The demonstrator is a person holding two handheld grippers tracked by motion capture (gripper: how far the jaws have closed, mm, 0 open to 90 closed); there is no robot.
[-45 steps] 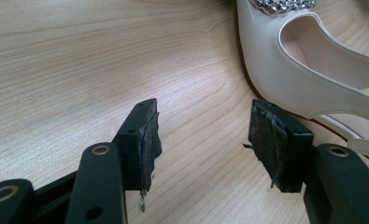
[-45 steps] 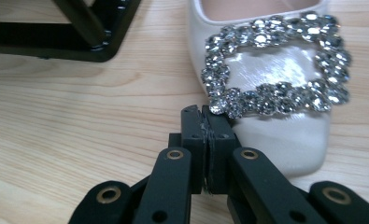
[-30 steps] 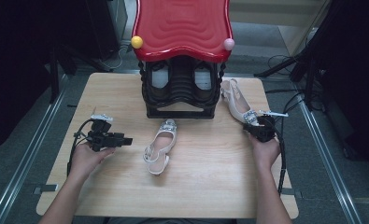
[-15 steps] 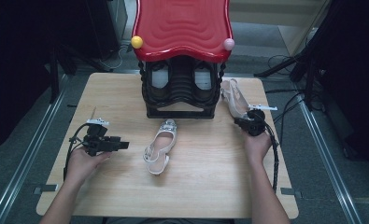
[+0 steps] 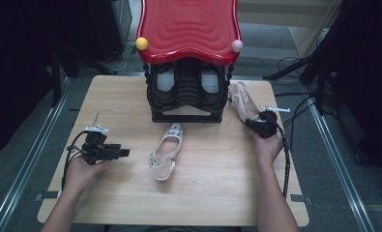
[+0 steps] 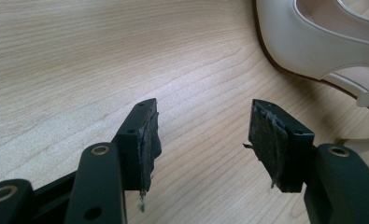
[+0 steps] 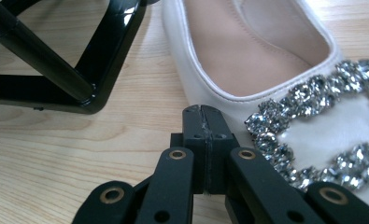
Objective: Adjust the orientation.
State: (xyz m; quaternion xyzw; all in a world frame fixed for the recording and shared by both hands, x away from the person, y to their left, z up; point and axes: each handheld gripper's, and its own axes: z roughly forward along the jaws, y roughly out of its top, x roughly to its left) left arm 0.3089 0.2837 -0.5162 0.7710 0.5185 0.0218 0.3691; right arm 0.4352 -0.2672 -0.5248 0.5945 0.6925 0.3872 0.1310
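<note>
Two white slingback shoes with jewelled buckles are on the wooden table. One shoe (image 5: pixel 165 152) (image 6: pixel 313 42) lies at the middle. The other (image 5: pixel 242 99) (image 7: pixel 247 46) lies right of the black shoe rack (image 5: pixel 187 104). My left gripper (image 5: pixel 125 152) (image 6: pixel 203 126) rests low at the left, open, aimed at the middle shoe with bare wood between its jaws. My right gripper (image 5: pixel 251 121) (image 7: pixel 204 121) sits at the toe of the right shoe, beside its buckle. Its jaws have just closed the last bit and are shut, with nothing between them.
The rack has a red wavy top (image 5: pixel 188 29) with a yellow ball (image 5: pixel 141 43) and a pink ball (image 5: pixel 237 46) at its corners. Its black base frame (image 7: pixel 56 65) stands just left of my right gripper. Cables (image 5: pixel 285 159) trail off the table's right side.
The right gripper has shifted slightly left, up against the right shoe's toe. The left hand has sunk a touch toward the near edge; both shoes lie as before.
</note>
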